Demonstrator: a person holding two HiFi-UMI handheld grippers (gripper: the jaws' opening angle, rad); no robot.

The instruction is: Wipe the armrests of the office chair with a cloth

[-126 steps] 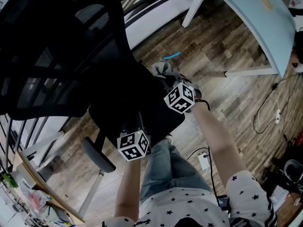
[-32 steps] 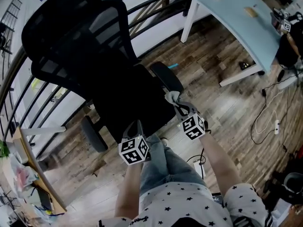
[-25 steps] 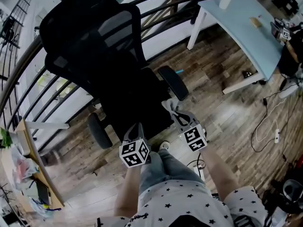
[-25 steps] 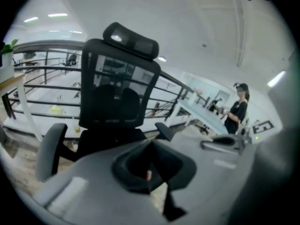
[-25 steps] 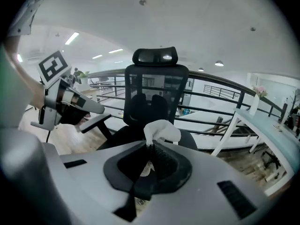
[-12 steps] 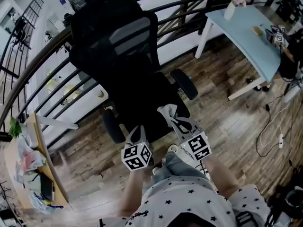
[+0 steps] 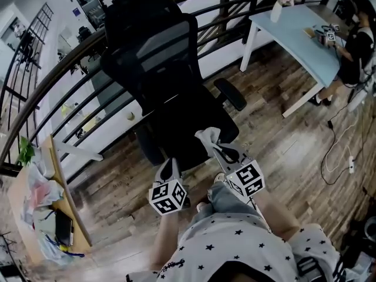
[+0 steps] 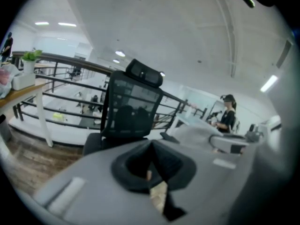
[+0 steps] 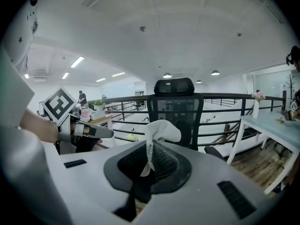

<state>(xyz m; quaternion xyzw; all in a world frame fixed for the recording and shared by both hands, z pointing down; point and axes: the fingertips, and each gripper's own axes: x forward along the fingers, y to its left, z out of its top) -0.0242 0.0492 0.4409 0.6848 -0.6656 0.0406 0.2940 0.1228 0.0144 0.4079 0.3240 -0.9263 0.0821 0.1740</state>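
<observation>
The black office chair (image 7: 176, 98) stands ahead of me, facing me, and both gripper views show it too (image 8: 131, 109) (image 9: 174, 108). Its right armrest (image 7: 230, 94) and left armrest (image 7: 145, 148) are bare. My right gripper (image 7: 215, 147) hovers over the seat's front edge, shut on a pale grey cloth (image 7: 207, 136) that stands bunched above the jaws (image 9: 160, 129). My left gripper (image 7: 168, 168) is held beside it, short of the seat front, shut with nothing in it (image 8: 151, 146). Neither gripper touches the chair.
A dark railing (image 7: 70, 69) runs behind the chair. A light blue table (image 7: 294, 22) stands at the right with a person (image 7: 355, 40) sitting at it. A cluttered wooden desk (image 7: 35, 216) is at the left. Cables (image 7: 341, 151) lie on the wood floor.
The view has pulled back and the chair looks farther off. Both grippers have drawn away from the right armrest toward my body. The cloth stays in the right gripper.
</observation>
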